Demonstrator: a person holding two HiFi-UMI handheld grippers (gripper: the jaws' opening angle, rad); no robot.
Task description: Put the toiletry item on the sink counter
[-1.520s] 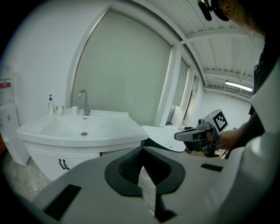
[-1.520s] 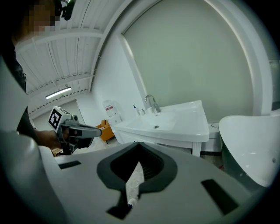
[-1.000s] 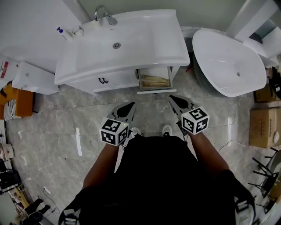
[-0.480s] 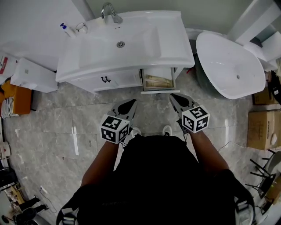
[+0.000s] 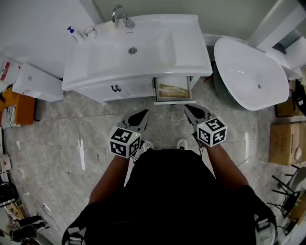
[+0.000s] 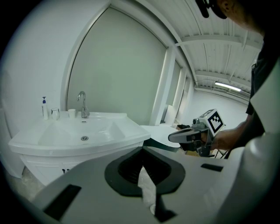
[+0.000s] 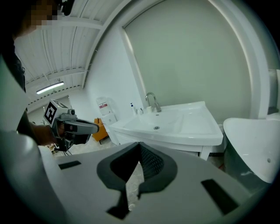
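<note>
Bathroom-fixture showroom or storeroom: washbasin vanity point(image 5: 191, 48), freestanding bathtub point(image 5: 244, 67), cardboard boxes point(image 5: 282, 142), marble floor point(image 5: 62, 139).

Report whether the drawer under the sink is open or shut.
Open: the drawer sticks out past the cabinet front, its inside showing from above.

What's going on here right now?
A person stands facing the white sink, a gripper in each hand. The left gripper and right gripper are both shut and empty, short of the cabinet. The drawer under the sink is open. A pump bottle stands by the tap. Nothing is picked up yet.
</note>
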